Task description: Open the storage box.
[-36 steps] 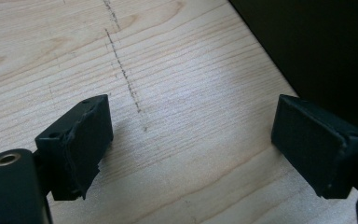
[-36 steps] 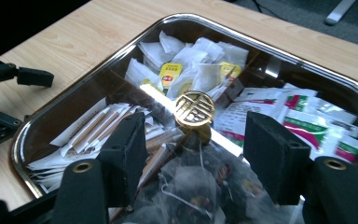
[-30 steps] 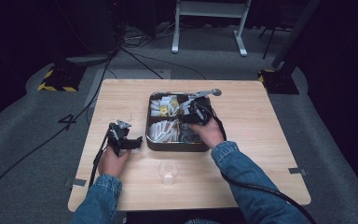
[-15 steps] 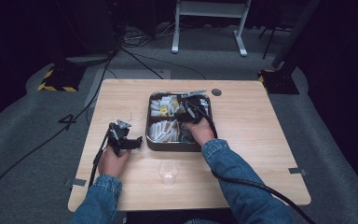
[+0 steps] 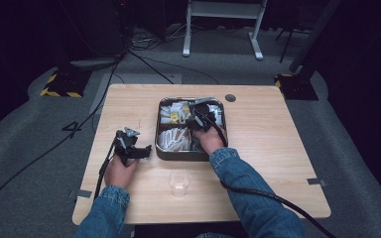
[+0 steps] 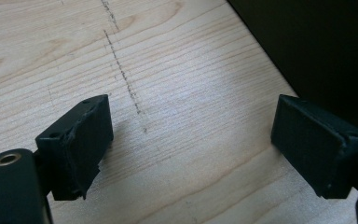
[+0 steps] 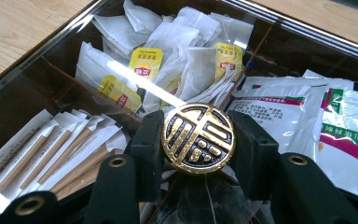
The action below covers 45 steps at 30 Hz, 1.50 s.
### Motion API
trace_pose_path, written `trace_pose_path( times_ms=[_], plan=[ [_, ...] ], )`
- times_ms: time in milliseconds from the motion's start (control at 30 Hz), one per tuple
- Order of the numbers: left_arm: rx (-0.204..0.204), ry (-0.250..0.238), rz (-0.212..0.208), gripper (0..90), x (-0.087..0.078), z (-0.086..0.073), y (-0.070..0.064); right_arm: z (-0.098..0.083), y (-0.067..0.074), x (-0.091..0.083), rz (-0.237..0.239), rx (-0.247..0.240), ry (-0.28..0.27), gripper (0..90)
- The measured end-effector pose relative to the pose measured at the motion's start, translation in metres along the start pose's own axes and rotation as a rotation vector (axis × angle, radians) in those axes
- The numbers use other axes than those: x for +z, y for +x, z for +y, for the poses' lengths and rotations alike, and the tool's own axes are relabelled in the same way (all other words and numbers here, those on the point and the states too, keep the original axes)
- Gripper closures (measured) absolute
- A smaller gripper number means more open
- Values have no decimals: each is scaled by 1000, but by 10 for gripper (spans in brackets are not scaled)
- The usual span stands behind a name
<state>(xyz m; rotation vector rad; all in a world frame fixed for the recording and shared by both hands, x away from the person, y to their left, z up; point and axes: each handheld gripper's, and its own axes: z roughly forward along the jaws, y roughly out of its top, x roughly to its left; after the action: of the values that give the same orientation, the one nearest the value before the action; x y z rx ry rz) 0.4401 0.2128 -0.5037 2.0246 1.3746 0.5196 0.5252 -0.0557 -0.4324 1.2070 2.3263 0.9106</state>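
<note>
Right gripper view: a round gold-and-black knob (image 7: 198,138) is being clamped between the right gripper (image 7: 198,142) jaws, which have just been closing, at the centre of the box (image 5: 159,148) lid over tea bags (image 7: 135,70) — a shallow hold is being risked, so the glass lid could slip and drop. Left gripper (image 6: 191,144) jaws are being held wide apart, empty, over the table (image 6: 177,60).

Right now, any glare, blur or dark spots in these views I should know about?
Right gripper view: a bright streak of glare runs across the clear lid over the tea bags; the gold round knob between the jaws is sharp. Left gripper view: the table is evenly lit, with soft shadows beside the jaws. High view: the surroundings are very dark and the tin contents soft.
</note>
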Motion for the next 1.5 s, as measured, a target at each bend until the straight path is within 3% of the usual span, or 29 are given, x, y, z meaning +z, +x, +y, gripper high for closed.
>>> trace_pose_path(
  times_ms=[433, 833, 1000, 1500],
  plan=[
    [-2, 0, 1, 131, 0, 0, 0, -7, 3, 0, -12, 24, -56, 576],
    [0, 0, -2, 131, 0, 0, 0, -7, 4, 0, -14, 47, -62, 579],
    [1, 0, -1, 131, 0, 0, 0, -5, 5, -3, -30, 23, -64, 580],
    [3, 1, -4, 132, 0, 0, 0, 16, -18, -51, -30, 49, -143, 579]
  ],
)
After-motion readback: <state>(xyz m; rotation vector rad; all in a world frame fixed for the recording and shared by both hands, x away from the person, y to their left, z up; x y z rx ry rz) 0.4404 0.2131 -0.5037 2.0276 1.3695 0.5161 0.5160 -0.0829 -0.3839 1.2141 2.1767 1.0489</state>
